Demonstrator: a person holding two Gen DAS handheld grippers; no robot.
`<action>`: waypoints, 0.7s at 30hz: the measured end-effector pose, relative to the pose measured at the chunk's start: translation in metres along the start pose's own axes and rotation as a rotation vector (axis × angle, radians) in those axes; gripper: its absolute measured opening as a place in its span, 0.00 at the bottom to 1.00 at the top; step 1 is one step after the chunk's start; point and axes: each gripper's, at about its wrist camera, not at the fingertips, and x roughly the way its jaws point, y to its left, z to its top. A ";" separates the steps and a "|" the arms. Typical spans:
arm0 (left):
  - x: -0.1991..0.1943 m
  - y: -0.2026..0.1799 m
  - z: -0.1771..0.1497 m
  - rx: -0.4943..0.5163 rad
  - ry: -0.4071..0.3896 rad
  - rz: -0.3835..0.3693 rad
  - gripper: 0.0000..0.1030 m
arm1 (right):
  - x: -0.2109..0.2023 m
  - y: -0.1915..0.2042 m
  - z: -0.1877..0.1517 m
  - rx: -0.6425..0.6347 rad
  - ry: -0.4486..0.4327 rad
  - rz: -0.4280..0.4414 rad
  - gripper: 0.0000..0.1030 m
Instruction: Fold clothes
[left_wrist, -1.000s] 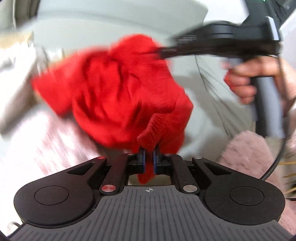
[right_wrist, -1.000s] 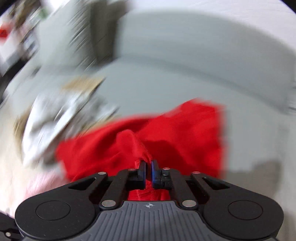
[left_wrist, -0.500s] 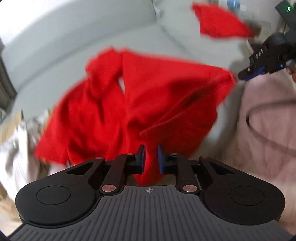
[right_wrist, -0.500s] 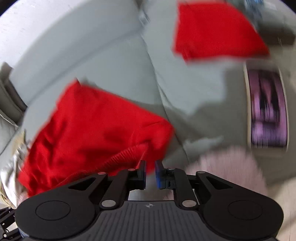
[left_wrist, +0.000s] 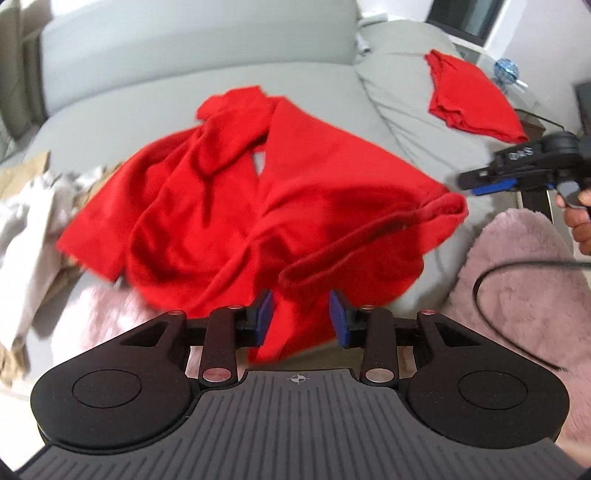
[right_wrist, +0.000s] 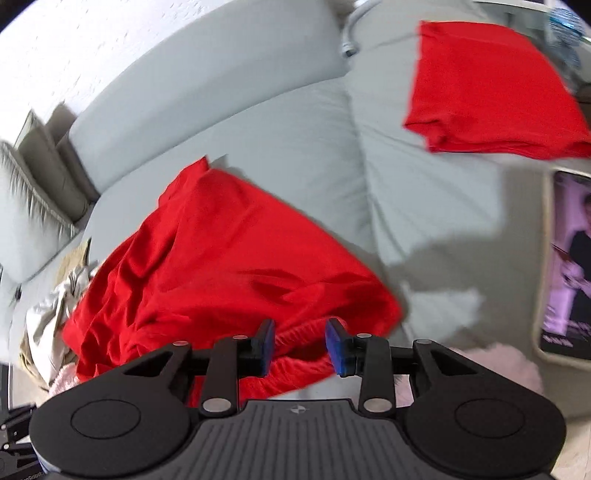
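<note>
A red knit sweater (left_wrist: 258, 192) lies spread and rumpled on the grey sofa seat (left_wrist: 147, 92), its ribbed hem toward me. My left gripper (left_wrist: 301, 319) is open, its blue pads either side of the hem's near edge. My right gripper (right_wrist: 300, 345) is open too, just over the hem of the sweater (right_wrist: 221, 258). The right gripper also shows in the left wrist view (left_wrist: 491, 182), at the right beside the sweater's corner. A second red garment (left_wrist: 469, 99) lies folded on the sofa further right, and it also shows in the right wrist view (right_wrist: 491, 92).
A pile of white and beige clothes (left_wrist: 33, 221) lies left of the sweater. A pink fluffy rug or cushion (left_wrist: 517, 280) is at the near right. A phone or tablet with a lit screen (right_wrist: 569, 266) lies on the sofa at the right. A black cable (left_wrist: 517, 266) crosses the pink fluff.
Both grippers held the bunched sweater in the air a second ago. They laid it out on the sofa seat and opened, letting go of the hem.
</note>
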 end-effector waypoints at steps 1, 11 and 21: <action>0.007 -0.003 0.002 0.033 0.004 0.012 0.39 | 0.004 0.002 0.002 -0.008 0.010 -0.017 0.39; 0.042 -0.003 -0.004 0.124 0.040 -0.013 0.42 | 0.008 -0.018 -0.006 -0.021 0.057 -0.089 0.48; 0.051 0.018 0.000 0.126 0.078 -0.017 0.42 | -0.006 -0.030 -0.015 -0.153 0.068 -0.022 0.49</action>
